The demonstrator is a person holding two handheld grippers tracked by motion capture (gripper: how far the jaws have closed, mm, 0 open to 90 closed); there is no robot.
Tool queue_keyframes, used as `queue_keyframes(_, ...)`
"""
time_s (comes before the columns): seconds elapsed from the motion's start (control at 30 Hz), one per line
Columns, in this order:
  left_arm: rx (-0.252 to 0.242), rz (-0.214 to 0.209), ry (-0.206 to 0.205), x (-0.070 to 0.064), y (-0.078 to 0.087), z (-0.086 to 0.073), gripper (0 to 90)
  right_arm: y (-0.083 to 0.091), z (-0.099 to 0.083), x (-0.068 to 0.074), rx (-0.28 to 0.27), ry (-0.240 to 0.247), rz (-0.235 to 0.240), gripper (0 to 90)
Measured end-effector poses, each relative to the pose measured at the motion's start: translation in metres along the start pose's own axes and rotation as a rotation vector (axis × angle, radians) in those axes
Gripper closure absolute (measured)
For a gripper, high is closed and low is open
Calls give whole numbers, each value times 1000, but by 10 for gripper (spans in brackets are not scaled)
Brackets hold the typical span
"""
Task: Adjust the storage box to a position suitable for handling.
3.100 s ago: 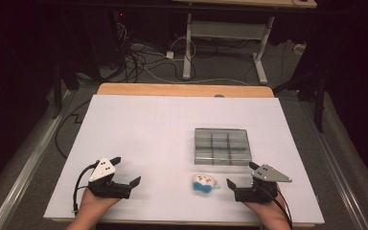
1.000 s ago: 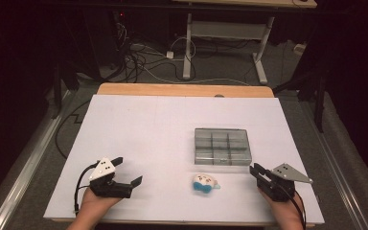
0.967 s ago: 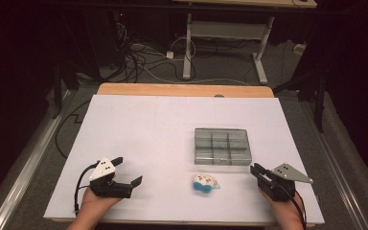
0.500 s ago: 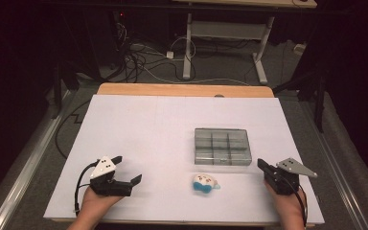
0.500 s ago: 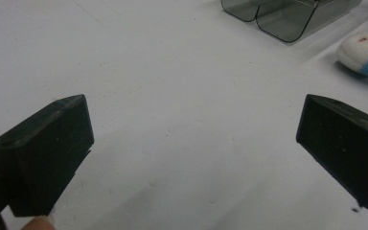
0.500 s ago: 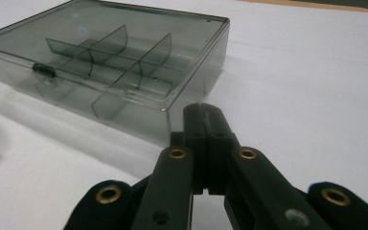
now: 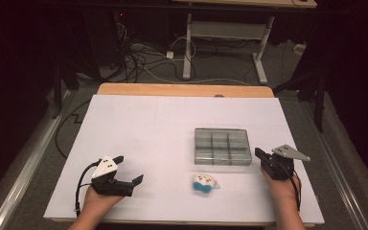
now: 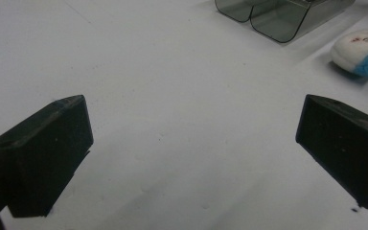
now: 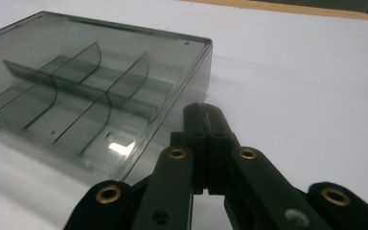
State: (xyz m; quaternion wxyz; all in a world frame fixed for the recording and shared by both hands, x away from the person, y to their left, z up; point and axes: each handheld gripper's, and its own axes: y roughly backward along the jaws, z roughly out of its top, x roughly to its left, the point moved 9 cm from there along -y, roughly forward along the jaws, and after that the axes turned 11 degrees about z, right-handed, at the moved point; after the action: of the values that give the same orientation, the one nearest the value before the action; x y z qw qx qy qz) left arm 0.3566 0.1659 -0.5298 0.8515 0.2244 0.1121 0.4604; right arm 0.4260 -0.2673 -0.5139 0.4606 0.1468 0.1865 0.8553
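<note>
Progress is judged to be at the very start, since nothing has been lifted or placed. Seen from the high view, the left gripper [image 7: 124,176] is held low over the near left part of the white table [image 7: 139,124], its jaws spread wide and empty, while the right gripper [image 7: 259,155] is held just beside the right end of the grey divided box [image 7: 221,146], with its jaws pressed together on nothing. A small white and blue plush toy [image 7: 204,182] lies on the table just in front of the box, apart from both grippers. In the left gripper view, the jaws stand far apart over bare table, with the toy [image 8: 362,50] and a corner of the box [image 8: 280,17] ahead. In the right gripper view, the closed jaw tips are seen next to the box wall [image 9: 191,81]; contact cannot be confirmed. The compartments appear empty. Grasping the toy and any placing are still left to be done.
</note>
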Motion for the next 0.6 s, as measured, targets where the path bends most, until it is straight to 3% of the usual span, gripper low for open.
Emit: queue_keyframes(0.6, 20, -4, -4, 1, -3, -6, 0, -51, 31, -36, 13, -52, -27, 900)
